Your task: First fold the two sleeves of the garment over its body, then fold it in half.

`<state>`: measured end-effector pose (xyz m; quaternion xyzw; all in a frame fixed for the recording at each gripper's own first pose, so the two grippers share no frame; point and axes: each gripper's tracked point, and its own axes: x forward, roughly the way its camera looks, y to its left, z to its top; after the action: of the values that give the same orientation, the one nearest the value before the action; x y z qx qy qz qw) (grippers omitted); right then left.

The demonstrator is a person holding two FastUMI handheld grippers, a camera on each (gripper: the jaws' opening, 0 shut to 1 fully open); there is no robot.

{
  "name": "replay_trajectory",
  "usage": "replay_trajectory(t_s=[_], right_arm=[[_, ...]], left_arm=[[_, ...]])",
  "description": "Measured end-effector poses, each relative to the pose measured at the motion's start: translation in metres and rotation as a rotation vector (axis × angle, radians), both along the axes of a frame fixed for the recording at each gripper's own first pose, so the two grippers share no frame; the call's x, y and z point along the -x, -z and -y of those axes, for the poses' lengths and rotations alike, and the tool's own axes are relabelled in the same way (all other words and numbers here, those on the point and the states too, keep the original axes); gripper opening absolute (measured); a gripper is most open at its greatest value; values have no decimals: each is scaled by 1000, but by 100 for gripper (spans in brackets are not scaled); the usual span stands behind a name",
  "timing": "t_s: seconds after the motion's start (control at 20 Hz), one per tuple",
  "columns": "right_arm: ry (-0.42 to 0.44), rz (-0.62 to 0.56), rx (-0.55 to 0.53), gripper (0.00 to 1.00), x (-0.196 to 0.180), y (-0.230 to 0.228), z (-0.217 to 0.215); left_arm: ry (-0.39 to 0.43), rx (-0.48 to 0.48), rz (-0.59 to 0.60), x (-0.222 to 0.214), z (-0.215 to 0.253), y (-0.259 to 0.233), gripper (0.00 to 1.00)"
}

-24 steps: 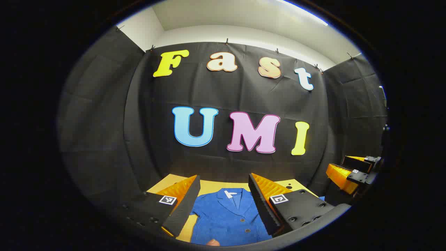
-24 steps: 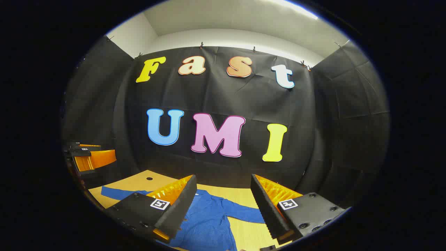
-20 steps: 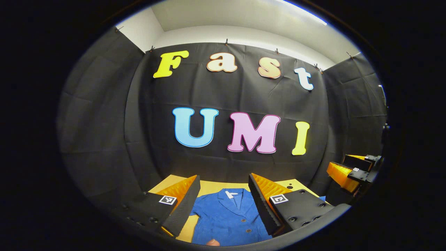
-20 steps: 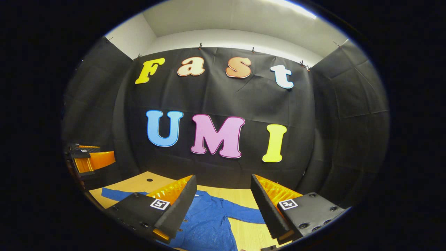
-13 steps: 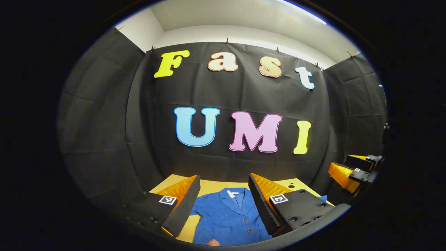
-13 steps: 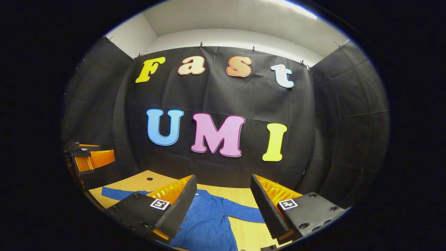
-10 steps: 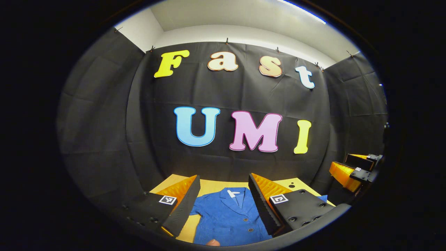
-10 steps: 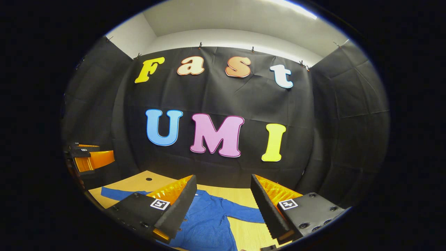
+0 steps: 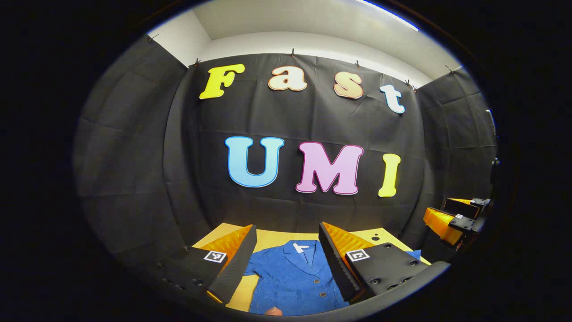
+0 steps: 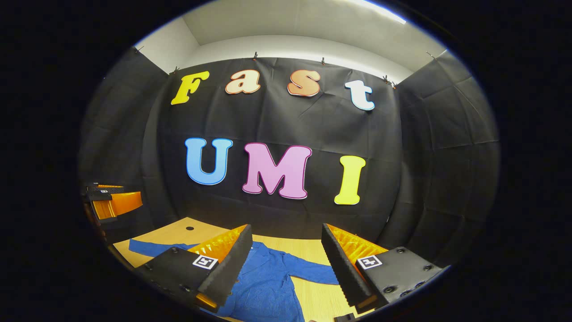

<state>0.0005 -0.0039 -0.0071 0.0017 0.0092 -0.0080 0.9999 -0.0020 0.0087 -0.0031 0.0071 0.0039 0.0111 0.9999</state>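
Observation:
A blue buttoned shirt (image 9: pixel 290 277) lies flat on the wooden table (image 9: pixel 272 239), collar toward the far wall. In the right gripper view the shirt (image 10: pixel 268 281) shows both sleeves spread out: one sleeve (image 10: pixel 145 247) reaches left, the other sleeve (image 10: pixel 313 273) reaches right. My left gripper (image 9: pixel 286 250) hangs open above the shirt's chest, holding nothing. My right gripper (image 10: pixel 286 252) hangs open above the shirt's right side, also holding nothing. Each gripper shows far off in the other's view: the right gripper (image 9: pixel 453 219) and the left gripper (image 10: pixel 111 201).
The table (image 10: pixel 174 235) ends at the black cloth wall close behind the collar. A small dark hole (image 10: pixel 190 228) sits in the tabletop near the far left corner. A fingertip (image 9: pixel 271 311) shows at the bottom edge of the left gripper view.
Both views have drifted only slightly; the grippers stay open and hover in nearly the same place. The shirt has not moved.

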Motion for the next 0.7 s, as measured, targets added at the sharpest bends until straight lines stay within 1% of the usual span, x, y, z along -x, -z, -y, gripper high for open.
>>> replay_trajectory(t_s=[0.15,0.2,0.25,0.3,0.45,0.5,0.7], right_arm=[[1,-3,1,96,-2,-1,1],[3,-3,1,97,-2,0,1],[5,-4,3,96,-2,1,2],[8,-6,4,97,-2,1,3],[13,-9,0,96,-3,2,6],[14,-8,-1,97,-3,1,6],[23,-10,7,95,-5,3,8]], left_arm=[[1,-4,4,1,-1,-2,80],[0,-6,5,1,0,0,79],[0,-7,6,0,0,-1,80],[1,-7,5,-1,0,-1,80],[1,-2,4,-1,0,0,80],[1,0,6,-1,-1,0,80],[0,7,5,-4,-2,1,80]])
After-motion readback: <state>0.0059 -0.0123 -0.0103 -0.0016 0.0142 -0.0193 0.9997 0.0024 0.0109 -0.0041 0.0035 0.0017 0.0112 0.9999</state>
